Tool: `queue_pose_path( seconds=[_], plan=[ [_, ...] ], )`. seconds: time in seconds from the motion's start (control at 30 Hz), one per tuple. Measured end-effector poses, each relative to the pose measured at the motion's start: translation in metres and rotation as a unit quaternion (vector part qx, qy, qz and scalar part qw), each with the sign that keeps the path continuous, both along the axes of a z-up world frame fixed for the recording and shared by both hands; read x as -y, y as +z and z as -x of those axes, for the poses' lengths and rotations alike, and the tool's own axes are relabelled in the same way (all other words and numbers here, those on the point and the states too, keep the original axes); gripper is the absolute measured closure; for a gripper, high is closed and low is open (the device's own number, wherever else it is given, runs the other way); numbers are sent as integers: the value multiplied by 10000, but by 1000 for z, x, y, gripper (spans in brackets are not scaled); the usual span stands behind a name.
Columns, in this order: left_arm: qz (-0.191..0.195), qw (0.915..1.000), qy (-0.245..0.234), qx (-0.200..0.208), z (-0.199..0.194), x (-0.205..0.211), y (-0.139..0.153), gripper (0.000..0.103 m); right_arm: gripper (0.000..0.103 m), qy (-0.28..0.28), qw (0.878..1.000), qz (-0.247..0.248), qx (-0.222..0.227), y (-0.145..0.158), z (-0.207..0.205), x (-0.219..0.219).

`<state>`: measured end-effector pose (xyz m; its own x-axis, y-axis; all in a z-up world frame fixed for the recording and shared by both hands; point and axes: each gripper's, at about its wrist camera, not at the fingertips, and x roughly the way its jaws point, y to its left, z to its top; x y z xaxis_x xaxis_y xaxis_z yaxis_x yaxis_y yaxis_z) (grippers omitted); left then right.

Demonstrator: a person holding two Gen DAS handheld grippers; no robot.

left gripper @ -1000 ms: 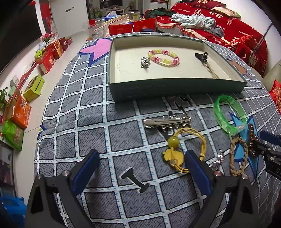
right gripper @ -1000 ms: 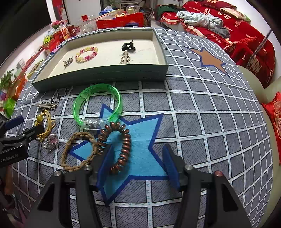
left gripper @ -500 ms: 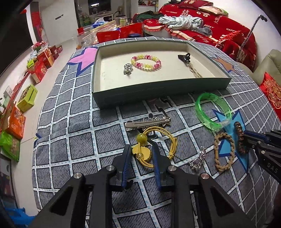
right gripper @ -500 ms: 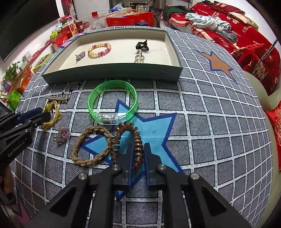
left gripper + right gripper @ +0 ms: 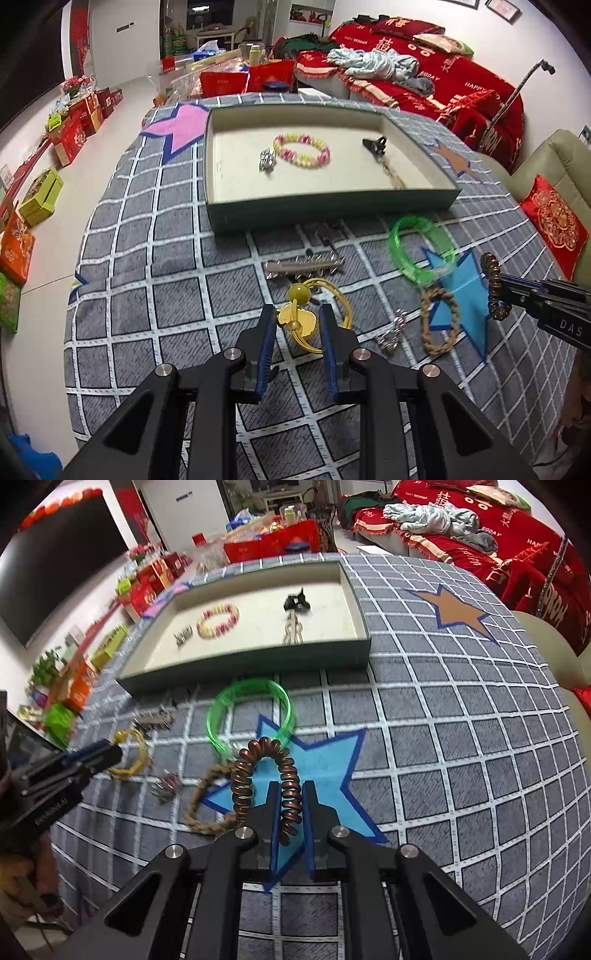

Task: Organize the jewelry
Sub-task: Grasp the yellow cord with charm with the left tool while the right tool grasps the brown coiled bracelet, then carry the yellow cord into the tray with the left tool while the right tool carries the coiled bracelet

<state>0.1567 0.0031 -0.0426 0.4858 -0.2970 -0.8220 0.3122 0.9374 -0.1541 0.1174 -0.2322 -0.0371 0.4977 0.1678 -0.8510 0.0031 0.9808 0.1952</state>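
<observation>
Both grippers had closed and lifted since a second earlier: the left gripper pinched the yellow hair tie, the right gripper the copper coil tie, both clear of the counter, short of the tray.

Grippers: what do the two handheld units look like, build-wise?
Left gripper and right gripper match: matte black angular linkage frames, silver pivot bolts, flat black fingers lined with blue pads. White lettering runs along each body's side, only partly readable. No cables or sleeves visible.
</observation>
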Motion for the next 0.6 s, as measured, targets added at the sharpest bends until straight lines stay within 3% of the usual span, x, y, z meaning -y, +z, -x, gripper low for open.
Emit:
queue_pose_path(
  seconds=[0.27, 0.6],
  plan=[
    [328, 9994, -90, 86, -8, 4, 25, 63, 91, -7, 9995, -234, 227, 22, -13, -1],
    [599, 9977, -43, 299, -54, 8, 53, 63, 91, 5, 9987, -357, 352, 37, -54, -4]
  ],
)
